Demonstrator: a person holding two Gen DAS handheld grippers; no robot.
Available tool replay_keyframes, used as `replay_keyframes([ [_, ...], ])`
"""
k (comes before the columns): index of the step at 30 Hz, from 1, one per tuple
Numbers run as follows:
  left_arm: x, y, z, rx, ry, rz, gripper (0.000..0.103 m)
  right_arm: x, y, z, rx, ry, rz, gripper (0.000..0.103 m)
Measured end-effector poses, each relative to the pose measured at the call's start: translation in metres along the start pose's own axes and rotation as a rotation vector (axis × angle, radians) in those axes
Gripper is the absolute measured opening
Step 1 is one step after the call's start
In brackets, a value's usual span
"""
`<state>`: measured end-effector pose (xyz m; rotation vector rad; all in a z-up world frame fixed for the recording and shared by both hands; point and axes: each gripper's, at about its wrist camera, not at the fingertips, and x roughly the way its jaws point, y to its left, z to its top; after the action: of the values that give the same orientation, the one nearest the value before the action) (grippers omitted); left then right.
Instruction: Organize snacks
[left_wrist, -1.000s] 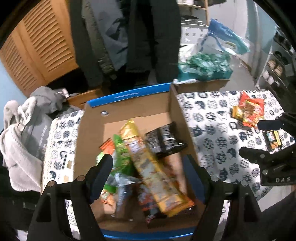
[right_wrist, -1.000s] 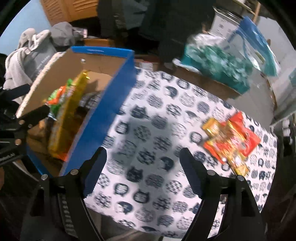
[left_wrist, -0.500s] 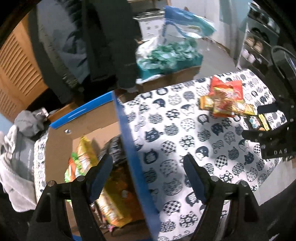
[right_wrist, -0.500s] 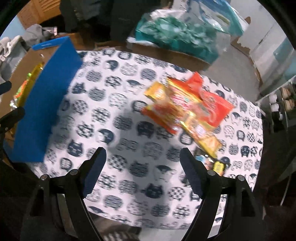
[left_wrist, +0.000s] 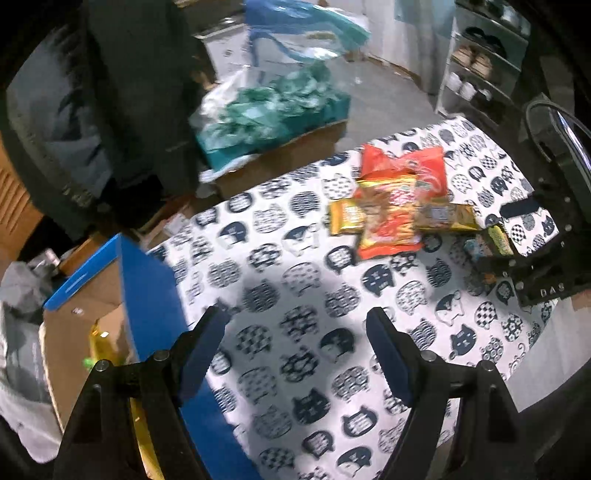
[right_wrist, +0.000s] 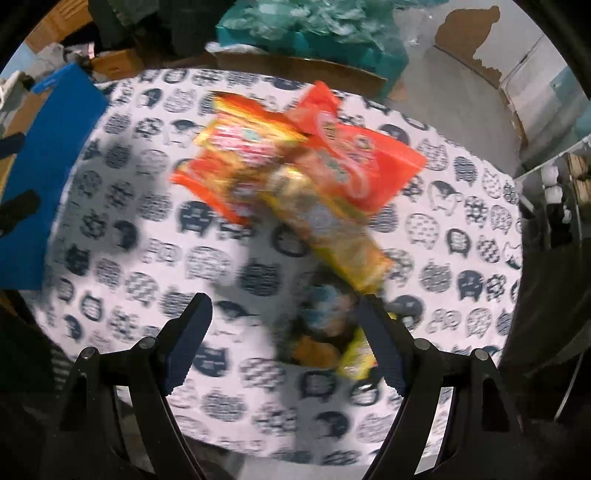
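Both grippers empty, jaws spread wide, nothing between the pads.

Left gripper (left_wrist: 295, 343) over bare cat-print tablecloth (left_wrist: 303, 295), just beside the blue wall of the cardboard box (left_wrist: 147, 295). Tilted down, aimed toward the snack pile; probably positioned for a reach from the box side.

Right gripper (right_wrist: 284, 339) pointing almost straight down over the near edge of the pile. A small dark packet (right_wrist: 321, 314) and a yellow wrapper (right_wrist: 356, 354) sit between and against its right finger, not touched as far as blur allows. Likely lined up for a top-down pick; wide jaws suit flat, crinkly bags.

Task items: loose pile well apart from the box, toward the far right of the table. Orange-red bag (right_wrist: 369, 162) at the back, striped orange packet (left_wrist: 388, 225) on top, gold bars (left_wrist: 345, 218) on either side of it, overlapping. More snacks already in the box, a yellow pack (left_wrist: 101, 343) visible inside.

Surface: soft cloth over a small table, white with dark cat heads, gripper shadows across it. Slippery foil on cloth, may slide when nudged.

Room: cluttered. Open carton of teal bags (left_wrist: 273, 107) behind the table, dark coats (left_wrist: 140, 92) hanging, shelf unit (left_wrist: 480, 74) at right, grey garment (left_wrist: 18, 369) at left.
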<state>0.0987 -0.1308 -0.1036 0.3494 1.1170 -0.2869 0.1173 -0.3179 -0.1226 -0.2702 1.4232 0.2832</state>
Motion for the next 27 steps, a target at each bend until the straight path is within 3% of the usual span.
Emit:
replay_keyframes([
  [9, 0.046, -0.028, 0.029, 0.088, 0.076, -0.004, 0.080, 0.030, -0.039, 0.004, 0.004, 0.019, 0.062, 0.081],
  [16, 0.070, -0.034, 0.034, 0.070, 0.105, -0.044, 0.080, 0.056, -0.058, 0.005, 0.033, 0.049, 0.132, 0.081],
  [27, 0.082, -0.049, 0.035, 0.066, 0.136, -0.061, 0.080, 0.064, -0.073, -0.034, 0.057, 0.091, 0.207, 0.081],
])
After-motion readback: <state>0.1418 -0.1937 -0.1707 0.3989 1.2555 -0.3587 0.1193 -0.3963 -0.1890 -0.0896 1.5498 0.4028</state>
